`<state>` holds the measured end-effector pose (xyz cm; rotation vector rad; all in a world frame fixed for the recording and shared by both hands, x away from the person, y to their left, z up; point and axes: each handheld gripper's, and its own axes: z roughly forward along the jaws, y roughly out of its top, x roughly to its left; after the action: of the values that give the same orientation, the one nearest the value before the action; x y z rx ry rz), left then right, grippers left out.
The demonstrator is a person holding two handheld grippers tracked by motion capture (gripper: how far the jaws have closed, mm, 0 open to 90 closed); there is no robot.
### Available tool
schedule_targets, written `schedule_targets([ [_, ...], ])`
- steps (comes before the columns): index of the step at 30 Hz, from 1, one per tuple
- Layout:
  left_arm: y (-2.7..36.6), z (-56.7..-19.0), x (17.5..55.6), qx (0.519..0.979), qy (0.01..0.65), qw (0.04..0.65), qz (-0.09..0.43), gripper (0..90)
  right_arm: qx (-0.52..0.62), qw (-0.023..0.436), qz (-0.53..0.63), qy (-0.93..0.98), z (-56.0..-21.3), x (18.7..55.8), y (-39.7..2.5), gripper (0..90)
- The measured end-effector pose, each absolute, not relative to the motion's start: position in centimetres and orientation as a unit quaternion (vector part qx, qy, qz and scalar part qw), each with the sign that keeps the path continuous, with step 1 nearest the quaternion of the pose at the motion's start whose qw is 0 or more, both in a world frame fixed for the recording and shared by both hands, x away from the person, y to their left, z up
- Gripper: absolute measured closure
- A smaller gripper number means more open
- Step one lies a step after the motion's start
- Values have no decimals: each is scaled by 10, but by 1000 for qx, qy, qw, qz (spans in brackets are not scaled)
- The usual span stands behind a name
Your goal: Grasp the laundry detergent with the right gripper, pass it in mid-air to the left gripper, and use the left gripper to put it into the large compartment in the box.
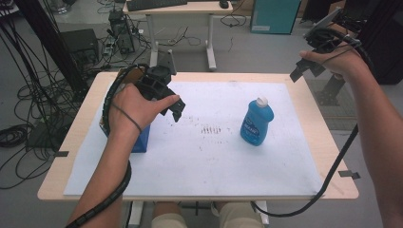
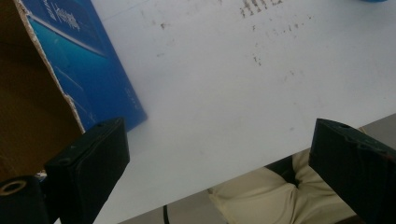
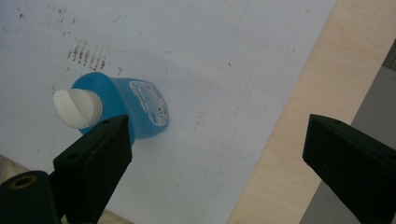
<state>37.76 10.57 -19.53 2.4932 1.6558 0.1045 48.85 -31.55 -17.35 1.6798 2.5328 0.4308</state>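
One bottle (image 1: 256, 122) and one box (image 1: 141, 138) stand on the surface (image 1: 304, 95). Your left hand-held gripper (image 1: 173, 107) is spread above the box; your right hand-held gripper (image 1: 304, 69) is spread, raised, empty.

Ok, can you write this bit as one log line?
left gripper: open, by blue cardboard box | right gripper: open, raised | blue plastic bottle: upright, untouched

Sheet (image 1: 199, 156) btwn box (image 1: 140, 140) & bottle (image 1: 256, 122) open; both block sides.
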Motion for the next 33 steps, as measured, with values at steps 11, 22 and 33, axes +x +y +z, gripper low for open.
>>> schedule_targets([
  [11,102,-198,377,834,546,74,35,56,530,43,153,833,-174,481,-315,78],
  [22,100,-200,379,835,543,74,36,56,509,50,177,841,-179,462,-330,68],
  [33,105,-207,380,835,544,73,35,56,475,56,202,855,-199,444,-350,53],
])
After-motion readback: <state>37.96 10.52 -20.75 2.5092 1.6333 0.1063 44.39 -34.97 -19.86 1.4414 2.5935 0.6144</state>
